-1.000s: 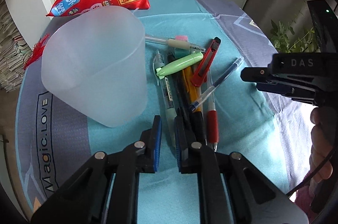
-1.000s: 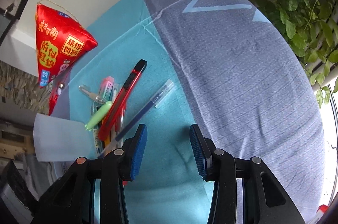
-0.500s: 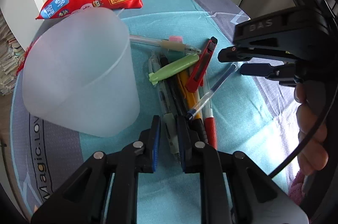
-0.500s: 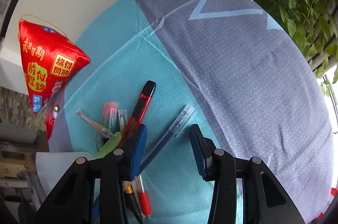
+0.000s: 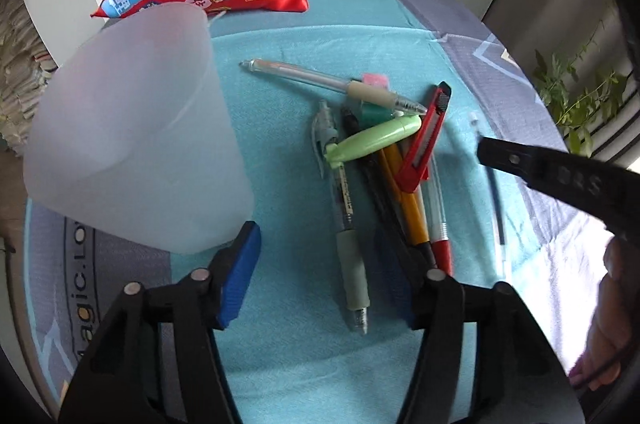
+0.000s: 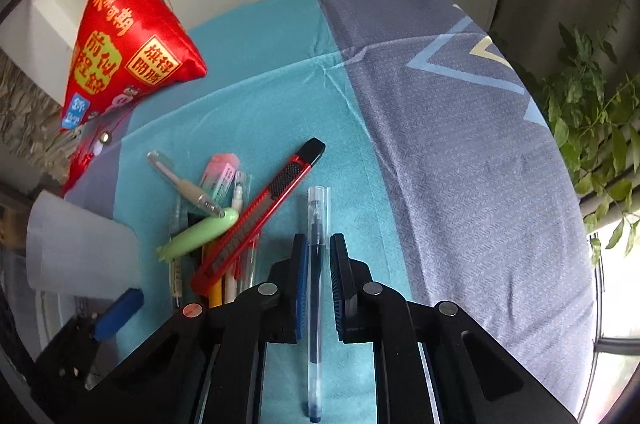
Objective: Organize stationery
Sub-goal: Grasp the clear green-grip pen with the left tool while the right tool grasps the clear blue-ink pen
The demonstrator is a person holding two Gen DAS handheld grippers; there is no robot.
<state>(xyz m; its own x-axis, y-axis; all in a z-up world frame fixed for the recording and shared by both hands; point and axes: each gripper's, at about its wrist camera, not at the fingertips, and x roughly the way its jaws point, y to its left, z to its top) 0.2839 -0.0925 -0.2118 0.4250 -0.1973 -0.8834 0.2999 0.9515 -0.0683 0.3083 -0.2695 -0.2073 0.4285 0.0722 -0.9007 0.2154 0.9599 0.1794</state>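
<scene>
Tongs [image 6: 319, 266] on right have closed around blue pen [image 6: 316, 304].

A clear blue-ink pen [image 6: 316, 264] lies flat mid-cloth, apart from a crossed heap: red utility knife [image 6: 256, 212], green pen [image 6: 196, 236], probably 2 erasers [image 6: 220, 175]; frosted cup [image 5: 128, 127] upright

Right tongs [image 6: 319, 266] closed around blue pen [image 6: 316, 288]; red utility knife [image 6: 260, 212] just left, teal cloth [image 6: 260, 91] beneath.
</scene>
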